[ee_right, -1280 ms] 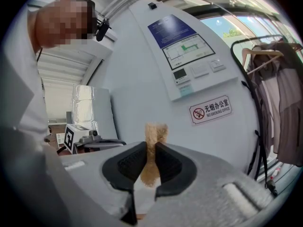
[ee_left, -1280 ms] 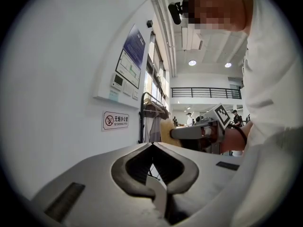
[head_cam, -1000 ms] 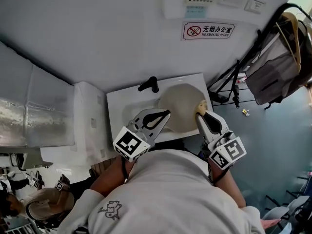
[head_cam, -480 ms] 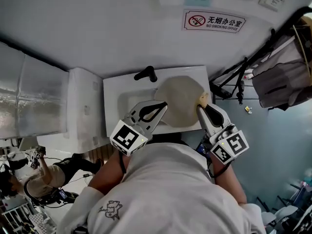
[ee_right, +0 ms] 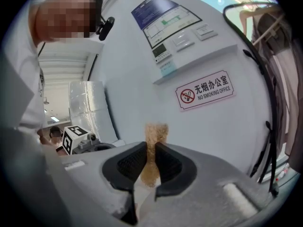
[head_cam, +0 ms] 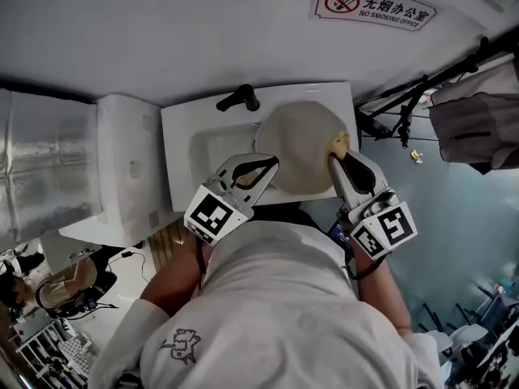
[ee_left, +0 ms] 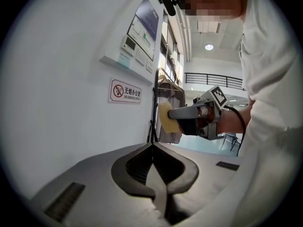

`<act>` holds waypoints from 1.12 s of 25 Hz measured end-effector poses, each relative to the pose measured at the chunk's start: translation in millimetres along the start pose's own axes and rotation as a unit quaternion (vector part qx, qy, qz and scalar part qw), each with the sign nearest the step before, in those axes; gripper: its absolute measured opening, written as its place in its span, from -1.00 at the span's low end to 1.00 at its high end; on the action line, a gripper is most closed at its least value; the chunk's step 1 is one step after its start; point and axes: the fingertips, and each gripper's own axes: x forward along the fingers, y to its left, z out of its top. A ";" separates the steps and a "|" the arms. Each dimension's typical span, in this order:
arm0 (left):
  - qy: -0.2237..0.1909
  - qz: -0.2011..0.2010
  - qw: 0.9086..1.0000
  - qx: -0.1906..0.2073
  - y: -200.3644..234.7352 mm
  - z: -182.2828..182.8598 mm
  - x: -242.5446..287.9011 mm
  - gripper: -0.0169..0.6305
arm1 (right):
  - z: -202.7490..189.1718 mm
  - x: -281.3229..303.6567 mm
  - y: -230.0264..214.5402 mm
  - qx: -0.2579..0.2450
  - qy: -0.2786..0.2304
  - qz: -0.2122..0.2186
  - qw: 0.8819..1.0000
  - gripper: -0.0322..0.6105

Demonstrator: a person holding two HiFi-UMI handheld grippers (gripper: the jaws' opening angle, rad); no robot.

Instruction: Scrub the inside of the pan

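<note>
Washing corner in an office building.
A no-smoking office sign (head_cam: pixel 375 5) hangs at the upper right of the head view on a plain white wall, above a white sink (head_cam: pixel 180 128) with a black tap (head_cam: pixel 238 99). Control panels (ee_right: pixel 189 37) and a printed chart (ee_right: pixel 163 18) are on the wall, and a clothes rack (head_cam: pixel 422 96) stands at the right.

A no-smoking sign (head_cam: pixel 375 6) hangs on the white wall (head_cam: pixel 162 31) at the top right. In the middle sits a white sink (head_cam: pixel 182 128) with a black tap (head_cam: pixel 238 99). A grey bag (head_cam: pixel 478 128) hangs at the right edge.
</note>
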 end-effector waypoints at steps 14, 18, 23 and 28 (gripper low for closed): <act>0.072 -0.003 0.997 -0.009 28.5 -97.6 3.4 -0.93 | -51.2 35.9 -15.6 0.011 0.070 -0.004 0.998 -0.73; 0.098 -0.009 0.995 0.001 30.4 -123.7 3.0 -0.93 | -70.1 43.4 -16.5 0.013 0.092 -0.001 0.996 -0.73; 0.137 -0.021 0.990 -0.016 32.9 -165.8 2.0 -0.91 | -83.2 52.5 -13.9 0.016 0.109 0.003 0.994 -0.73; 0.176 -0.021 0.984 -0.019 36.6 -198.4 -0.4 -0.87 | -93.1 57.7 -13.2 0.032 0.114 0.005 0.993 -0.72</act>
